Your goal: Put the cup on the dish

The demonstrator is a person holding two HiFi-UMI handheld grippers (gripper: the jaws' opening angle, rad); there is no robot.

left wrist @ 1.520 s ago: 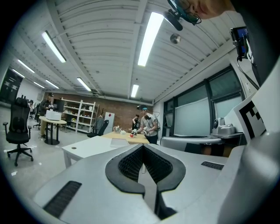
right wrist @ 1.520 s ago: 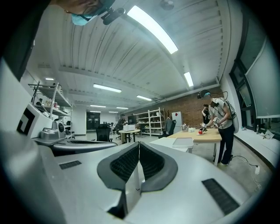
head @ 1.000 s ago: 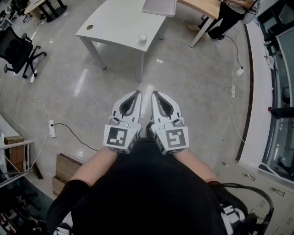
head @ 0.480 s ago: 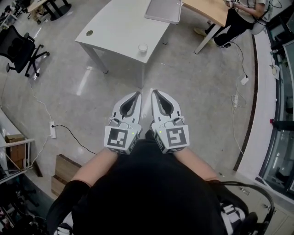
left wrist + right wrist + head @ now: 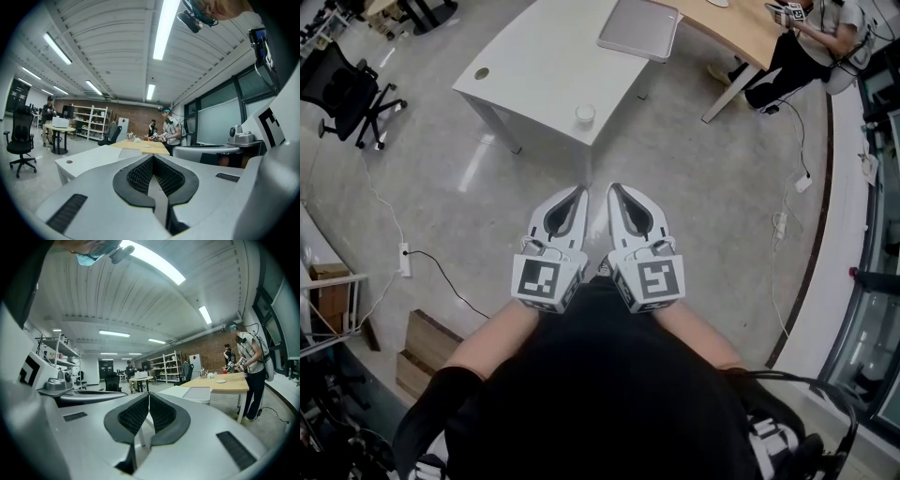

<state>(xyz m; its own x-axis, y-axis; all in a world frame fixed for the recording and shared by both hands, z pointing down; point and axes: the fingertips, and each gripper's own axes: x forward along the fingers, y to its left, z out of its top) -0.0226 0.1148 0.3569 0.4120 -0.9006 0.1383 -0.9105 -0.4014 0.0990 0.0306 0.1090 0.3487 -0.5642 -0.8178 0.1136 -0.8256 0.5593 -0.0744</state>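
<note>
Closer now to the cup point(image 5: 585, 114) at the surface's point(image 5: 534, 66) corner, our left gripper point(image 5: 579, 190) and right gripper point(image 5: 615, 189) keep jaws pressed together, empty; we should spread one before reaching.

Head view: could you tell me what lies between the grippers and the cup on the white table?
Only bare floor and the table's corner leg lie between the left gripper, the right gripper and the cup, as the head view shows.

No writing or numbers can be read.
</note>
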